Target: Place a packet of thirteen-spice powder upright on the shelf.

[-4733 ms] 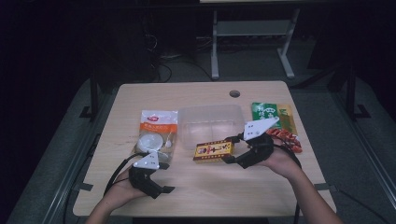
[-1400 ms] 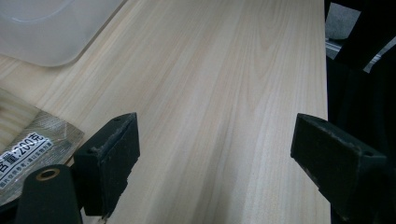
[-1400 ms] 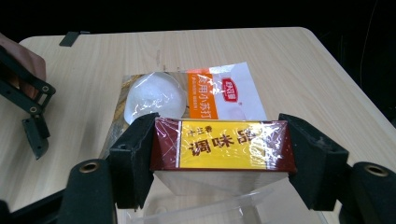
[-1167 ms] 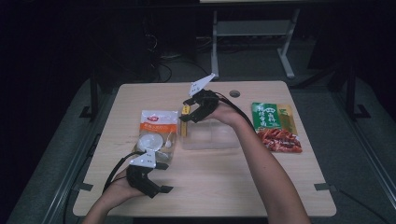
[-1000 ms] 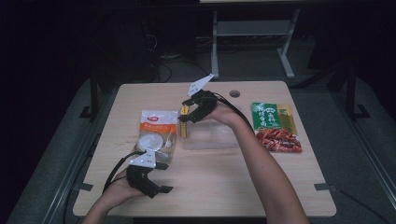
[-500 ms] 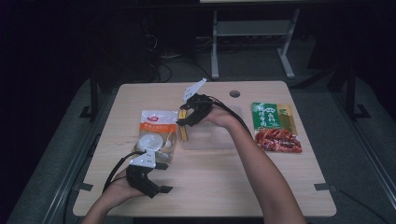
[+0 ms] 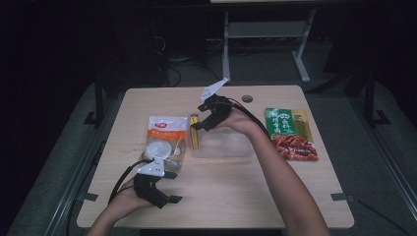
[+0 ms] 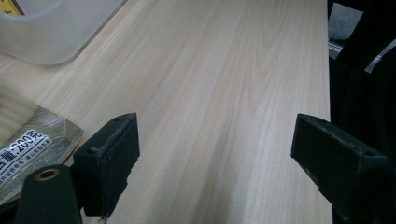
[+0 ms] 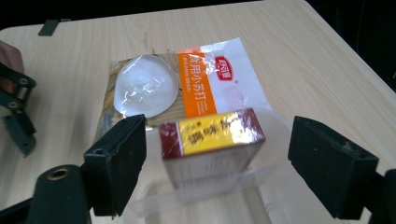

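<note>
A red and yellow box [image 7: 195,132] stands on its edge at the left end of the clear plastic container [image 7: 231,147]. In the right gripper view the box [image 9: 210,140] leans against the container's wall [image 9: 201,189], and my right gripper [image 9: 224,158] is open, its jaws wide of the box on both sides and not touching it. From above, the right gripper [image 7: 204,123] hovers just over the box. My left gripper [image 7: 173,187] rests open near the front left of the table, over bare wood [image 8: 215,158].
An orange and white pouch [image 7: 164,140] lies left of the container; its corner [image 8: 23,140] is beside my left jaw. A green packet [image 7: 282,123] and a red snack packet [image 7: 295,147] lie to the right. A round hole [image 7: 247,98] sits near the table's far edge.
The right gripper carried the box from in front of the container to its left end, set it on edge inside and opened. The left gripper stayed put.
</note>
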A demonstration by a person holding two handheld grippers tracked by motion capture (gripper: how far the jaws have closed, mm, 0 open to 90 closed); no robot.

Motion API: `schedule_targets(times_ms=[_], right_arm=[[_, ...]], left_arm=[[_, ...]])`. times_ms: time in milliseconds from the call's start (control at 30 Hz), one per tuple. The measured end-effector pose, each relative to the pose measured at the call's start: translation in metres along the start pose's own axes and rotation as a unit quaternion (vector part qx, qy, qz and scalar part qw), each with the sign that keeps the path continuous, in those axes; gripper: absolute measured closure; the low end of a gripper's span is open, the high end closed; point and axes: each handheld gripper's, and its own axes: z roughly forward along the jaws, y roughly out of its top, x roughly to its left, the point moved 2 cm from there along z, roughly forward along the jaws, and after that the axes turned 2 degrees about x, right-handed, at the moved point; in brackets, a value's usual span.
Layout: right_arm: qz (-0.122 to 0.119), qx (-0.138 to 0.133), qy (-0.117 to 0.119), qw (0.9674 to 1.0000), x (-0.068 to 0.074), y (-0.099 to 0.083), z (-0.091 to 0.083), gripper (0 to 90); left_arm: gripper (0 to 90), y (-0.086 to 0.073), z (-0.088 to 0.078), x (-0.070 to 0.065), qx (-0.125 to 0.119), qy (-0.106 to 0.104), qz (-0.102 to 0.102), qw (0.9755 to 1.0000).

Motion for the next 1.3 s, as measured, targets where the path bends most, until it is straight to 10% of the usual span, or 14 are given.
schedule_targets(times_ms=[700,1300], right_arm=[[0.028,0.036,-0.063,0.997,0.045,-0.061,-0.057,19.2],[0.086,0.006,-0.084,0.9927,0.098,-0.127,-0.085,19.5]], left_arm=[[15.1,0.004,0.006,-0.003,-0.002,0.008,-0.006,0.9999],[15.7,0.007,0.017,-0.011,0.016,0.019,0.005,0.9997]])
